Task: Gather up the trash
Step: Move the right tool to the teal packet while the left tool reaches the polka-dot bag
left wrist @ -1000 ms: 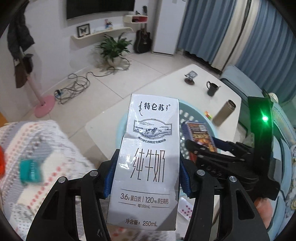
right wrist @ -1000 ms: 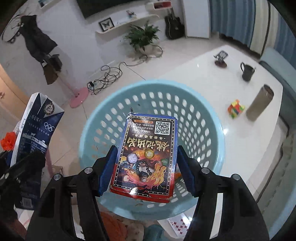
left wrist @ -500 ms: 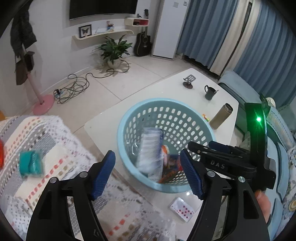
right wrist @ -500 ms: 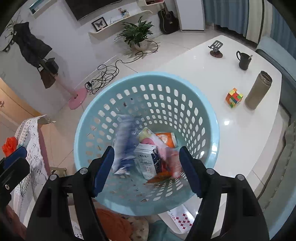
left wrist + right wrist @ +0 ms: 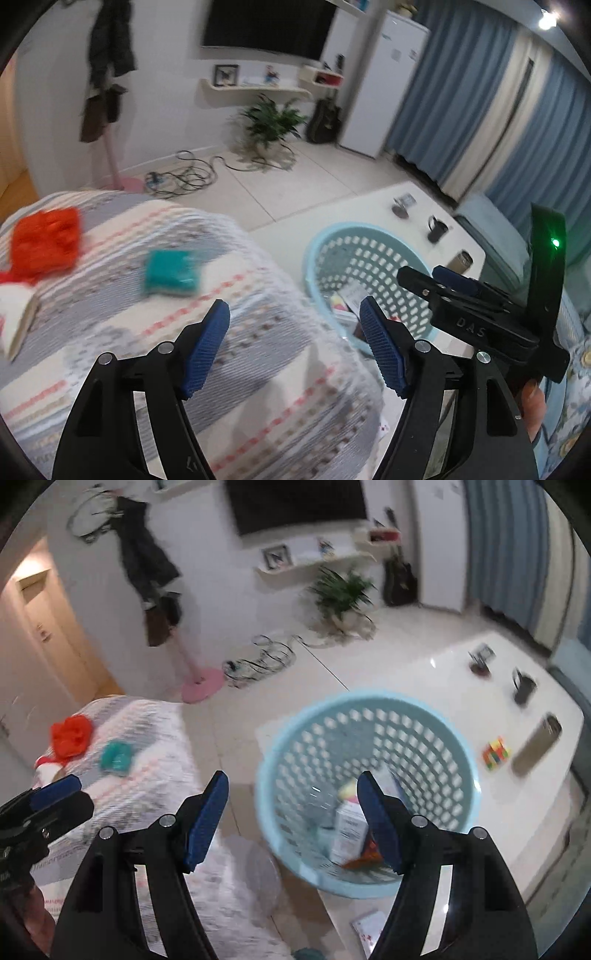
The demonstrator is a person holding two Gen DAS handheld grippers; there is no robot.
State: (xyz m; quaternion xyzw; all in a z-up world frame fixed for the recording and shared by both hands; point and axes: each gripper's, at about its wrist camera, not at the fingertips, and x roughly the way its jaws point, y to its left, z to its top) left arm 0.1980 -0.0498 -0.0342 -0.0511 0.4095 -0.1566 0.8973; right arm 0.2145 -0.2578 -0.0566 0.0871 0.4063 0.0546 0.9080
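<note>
- Crumpled orange-red wrapper (image 5: 46, 243) and teal packet (image 5: 171, 271) lie apart on the striped woven blanket (image 5: 258, 369), at far left.
- Left gripper (image 5: 295, 349) hangs over that blanket, released, nothing between its blue pads.
- Right gripper (image 5: 291, 818) is likewise spread and empty.
- Pale blue perforated plastic basket (image 5: 424, 716) on the white tabletop (image 5: 443, 664) holds a white carton (image 5: 349, 829) and other trash.

Right gripper (image 5: 291, 816) spread wide, empty, over floor between striped couch (image 5: 140, 746) and blue basket (image 5: 365, 790) holding cartons (image 5: 349, 829), contents blurred, possibly a wrapper.
</note>
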